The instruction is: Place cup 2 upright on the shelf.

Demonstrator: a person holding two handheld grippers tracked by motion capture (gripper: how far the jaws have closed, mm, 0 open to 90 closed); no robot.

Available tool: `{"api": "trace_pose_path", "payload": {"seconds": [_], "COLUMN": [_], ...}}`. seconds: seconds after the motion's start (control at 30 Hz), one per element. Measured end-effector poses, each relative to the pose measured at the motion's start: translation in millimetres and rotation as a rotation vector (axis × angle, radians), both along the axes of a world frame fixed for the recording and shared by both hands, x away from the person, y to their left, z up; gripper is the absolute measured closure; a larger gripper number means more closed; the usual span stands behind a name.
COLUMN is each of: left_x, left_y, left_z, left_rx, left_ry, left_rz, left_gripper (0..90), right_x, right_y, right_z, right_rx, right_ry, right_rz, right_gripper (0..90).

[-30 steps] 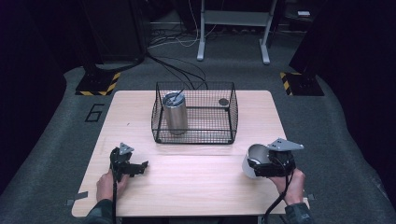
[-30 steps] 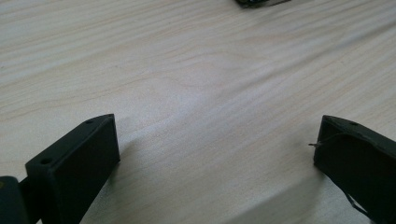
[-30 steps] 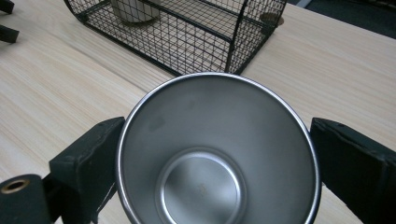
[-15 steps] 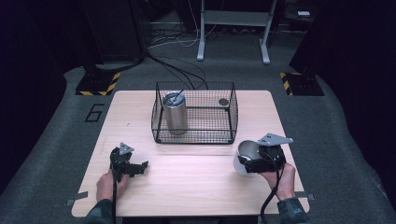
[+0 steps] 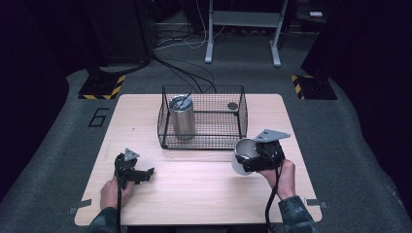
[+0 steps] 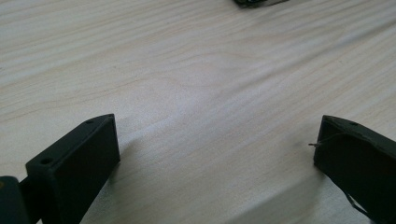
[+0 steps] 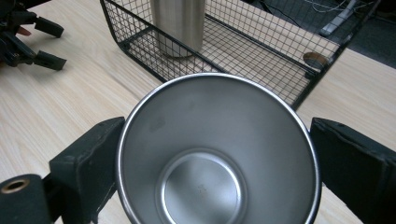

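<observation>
Steel catches the eye from above: a steel cup is clamped in the right gripper just in front of the wire basket, where a tall tumbler stands upright at the left end. The left gripper rests low on the wooden table, well apart. Its own view shows both jaws spread wide over bare wood. The right gripper's view looks into the cup's mouth, a jaw pressed on either side.
</observation>
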State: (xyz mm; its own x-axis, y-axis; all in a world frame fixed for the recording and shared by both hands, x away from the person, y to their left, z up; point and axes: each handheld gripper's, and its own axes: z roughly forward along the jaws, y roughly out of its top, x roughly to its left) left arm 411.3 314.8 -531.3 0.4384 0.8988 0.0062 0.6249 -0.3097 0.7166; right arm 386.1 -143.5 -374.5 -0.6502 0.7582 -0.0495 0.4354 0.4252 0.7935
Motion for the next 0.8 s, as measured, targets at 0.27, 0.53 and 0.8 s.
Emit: {"api": "trace_pose_path", "payload": {"seconds": [0.27,0.53,0.8], "left_x": [0.0,0.0,0.1], "left_y": [0.0,0.0,0.0], "left_z": [0.0,0.0,0.0], "left_rx": [0.0,0.0,-0.001], "left_ry": [0.0,0.001,0.0], "left_rz": [0.0,0.0,-0.001], "left_gripper": [0.0,0.0,0.0], "right_x": [10.6,15.3,22.0], "right_y": [11.0,20.2,27.3], "right_z": [8.5,17.0,28.8], "right_rx": [-0.005,-0.008,-0.01], "right_ry": [0.009,-0.001,0.001], "right_rz": [0.024,0.032,0.036], "right_gripper": [5.7,5.7,5.7]}}
